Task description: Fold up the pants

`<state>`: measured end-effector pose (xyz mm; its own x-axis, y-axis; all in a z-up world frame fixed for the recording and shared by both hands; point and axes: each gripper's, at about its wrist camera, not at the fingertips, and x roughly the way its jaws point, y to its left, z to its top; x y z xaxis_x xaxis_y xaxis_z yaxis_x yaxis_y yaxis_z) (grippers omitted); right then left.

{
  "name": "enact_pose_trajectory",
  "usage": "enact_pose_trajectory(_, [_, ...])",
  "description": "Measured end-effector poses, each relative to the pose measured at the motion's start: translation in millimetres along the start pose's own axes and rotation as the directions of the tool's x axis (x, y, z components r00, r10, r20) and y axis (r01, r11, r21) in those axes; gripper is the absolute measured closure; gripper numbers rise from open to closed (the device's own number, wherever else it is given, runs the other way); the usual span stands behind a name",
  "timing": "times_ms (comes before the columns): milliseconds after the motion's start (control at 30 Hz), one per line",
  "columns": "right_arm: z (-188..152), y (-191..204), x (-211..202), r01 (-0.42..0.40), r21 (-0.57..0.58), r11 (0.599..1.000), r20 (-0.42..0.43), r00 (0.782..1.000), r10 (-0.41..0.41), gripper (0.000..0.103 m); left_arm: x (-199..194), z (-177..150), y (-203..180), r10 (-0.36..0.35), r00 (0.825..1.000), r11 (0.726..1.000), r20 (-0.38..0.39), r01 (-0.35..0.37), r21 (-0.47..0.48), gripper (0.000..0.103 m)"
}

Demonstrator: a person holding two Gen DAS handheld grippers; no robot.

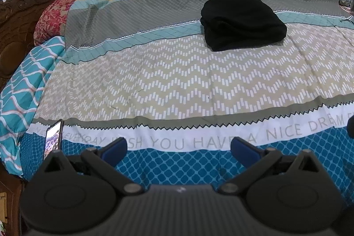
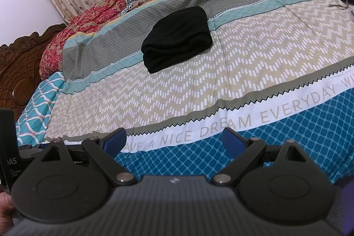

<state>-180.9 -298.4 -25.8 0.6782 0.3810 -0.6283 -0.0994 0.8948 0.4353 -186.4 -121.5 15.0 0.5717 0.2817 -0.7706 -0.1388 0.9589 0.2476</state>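
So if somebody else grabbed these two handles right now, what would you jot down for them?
Left claw: open, empty, held over the near edge of the bedspread.
Right claw: open, empty, also back at the near edge.
Black pants: lying mid-bed as a compact folded bundle, touched by neither claw.
Phone: propped up at the near left edge.
Done: the folding appears finished.
Left: probably nothing, maybe tidy the bundle's edges.

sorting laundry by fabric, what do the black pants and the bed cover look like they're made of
Black pants: seemingly a soft, matte knit or fleece, going by the thick rounded folds and faint ribbing; not certain. Bed cover: looks like thin printed woven cotton or a blend, lying flat with fine creases and no sheen.
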Motion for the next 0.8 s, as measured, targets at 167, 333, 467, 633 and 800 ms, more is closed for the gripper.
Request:
enact_pose_trajectory(167, [0.4,-0.1,0.1,0.000,0.000,1.000,0.000,1.000,0.000,0.008,0.2,0.3,-1.2,0.005,1.000,1.000,0.000,-0.005,0.005,0.000])
enact_pose_trajectory(333, [0.0,0.2,0.2,0.001,0.001,1.000,0.000,1.000,-0.001,0.008,0.7,0.4,-1.7,0.005,1.000,1.000,-0.001,-0.005,0.006,0.000])
enact_pose_trajectory(467, [0.4,0.4,0.0,0.000,0.001,1.000,0.000,1.000,0.000,0.008,1.5,0.5,-1.8,0.003,1.000,1.000,-0.004,-0.003,0.006,0.000])
enact_pose_trajectory(633, [0.7,-0.9,0.9,0.001,0.006,1.000,-0.003,1.000,-0.001,0.008,3.3,0.6,-3.0,-0.002,1.000,1.000,-0.011,0.002,0.008,0.000])
enact_pose_trajectory(800, [1.5,-3.3,2.6,0.002,0.009,1.000,-0.005,1.000,-0.002,0.008,3.5,1.1,-2.8,-0.014,1.000,1.000,-0.014,0.014,0.004,0.000])
